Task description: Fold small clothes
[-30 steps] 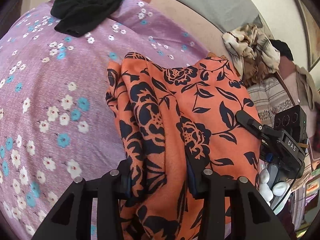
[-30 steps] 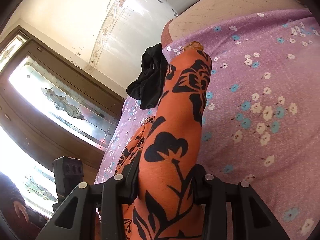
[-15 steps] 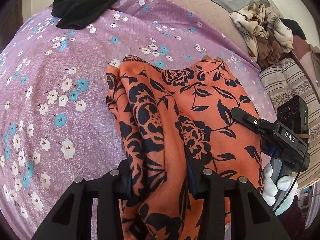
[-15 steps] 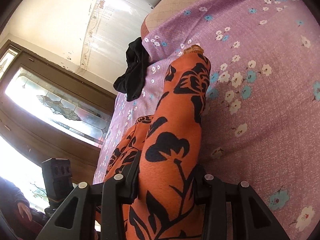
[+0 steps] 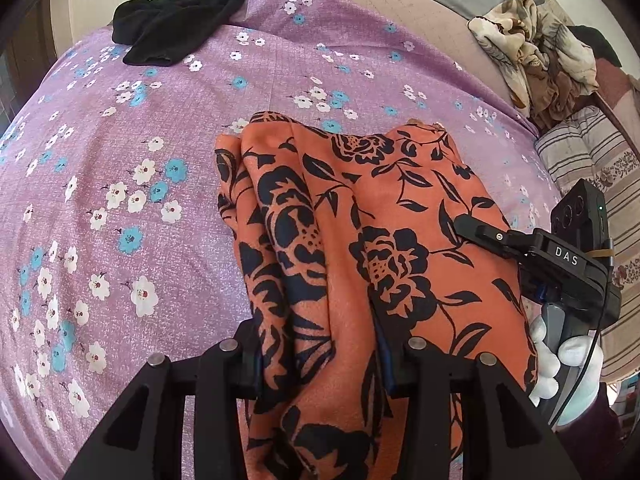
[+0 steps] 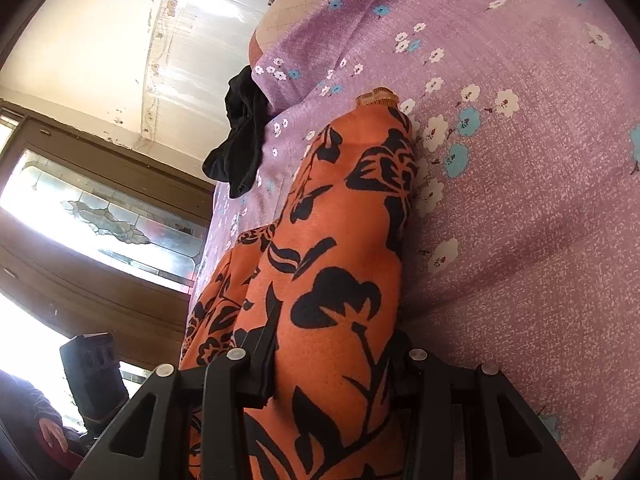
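Note:
An orange garment with a black flower print lies folded over on the purple flowered bedsheet. My left gripper is shut on its near left edge, and bunched cloth fills the gap between the fingers. My right gripper is shut on the near right edge of the same orange garment, which runs away from it to a tan hem lying on the sheet. In the left wrist view the right gripper shows at the right, held by a white-gloved hand.
A black garment lies crumpled at the far edge of the bed. A heap of beige patterned clothes and a striped cushion sit to the right. A stained-glass window and a person's hand show in the right wrist view.
Both grippers came down with the orange garment, and its far end now lies flat on the sheet. The left view tilted further downward.

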{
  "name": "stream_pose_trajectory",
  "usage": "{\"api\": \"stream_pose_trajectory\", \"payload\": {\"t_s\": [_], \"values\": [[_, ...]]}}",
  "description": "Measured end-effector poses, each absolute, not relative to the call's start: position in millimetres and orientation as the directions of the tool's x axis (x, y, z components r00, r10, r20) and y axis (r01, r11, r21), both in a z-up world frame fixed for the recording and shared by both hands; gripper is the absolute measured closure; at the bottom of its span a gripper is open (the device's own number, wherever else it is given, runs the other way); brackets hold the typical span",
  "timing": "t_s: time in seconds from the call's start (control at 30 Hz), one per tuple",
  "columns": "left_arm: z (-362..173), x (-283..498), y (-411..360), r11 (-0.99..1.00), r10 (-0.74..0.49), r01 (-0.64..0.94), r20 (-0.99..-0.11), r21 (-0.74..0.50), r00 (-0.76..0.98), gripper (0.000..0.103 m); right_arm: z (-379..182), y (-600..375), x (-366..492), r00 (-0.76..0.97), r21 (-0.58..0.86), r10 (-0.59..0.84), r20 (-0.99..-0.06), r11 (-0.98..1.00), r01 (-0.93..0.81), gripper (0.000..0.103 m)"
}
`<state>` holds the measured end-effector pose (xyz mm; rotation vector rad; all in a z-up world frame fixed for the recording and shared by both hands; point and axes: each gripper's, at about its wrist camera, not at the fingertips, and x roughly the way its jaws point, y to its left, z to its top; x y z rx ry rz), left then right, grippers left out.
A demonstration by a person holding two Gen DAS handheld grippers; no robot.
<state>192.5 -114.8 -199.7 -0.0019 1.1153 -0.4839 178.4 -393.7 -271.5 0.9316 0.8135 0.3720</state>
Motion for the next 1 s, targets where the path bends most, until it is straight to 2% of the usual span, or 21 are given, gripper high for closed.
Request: {"api": "stream_pose_trajectory", "payload": {"t_s": [0.23,0.37,0.5,0.7,0.87,1.0], "values": [[-199.2,189.3,-112.4,0.906,-0.357,0.36,-0.858,-0.222,0.369,0.056,-248.1,-388.7,168.9,0.663,0.742,0.513,-0.544,0.664,0.094,0.043],[-197.1,186.9,-109.6,0.912,-0.347,0.348,-0.858,-0.215,0.379,0.055,-223.9,-387.8,155.3,0.688,0.674,0.439,-0.578,0.732,0.099,0.042],[-193.0,182.3,-105.0,0.918,-0.338,0.339,-0.857,-0.207,0.39,0.053,-194.1,-385.3,135.8,0.732,0.606,0.371,-0.572,0.792,0.071,0.041],[-180.5,169.1,-98.5,0.933,-0.299,0.32,-0.847,-0.164,0.439,0.052,-166.6,-356.9,105.7,0.744,0.528,0.372,-0.554,0.848,-0.031,0.043],[-172.3,160.2,-83.4,0.951,-0.269,0.268,-0.835,-0.153,0.479,0.048,-168.8,-328.2,87.7,0.713,0.471,0.377,-0.591,0.879,-0.075,0.044],[-177.2,151.9,-75.8,0.958,-0.25,0.25,-0.836,-0.14,0.489,0.047,-194.4,-311.8,90.6,0.654,0.427,0.352,-0.669,0.903,-0.049,0.044]]}}
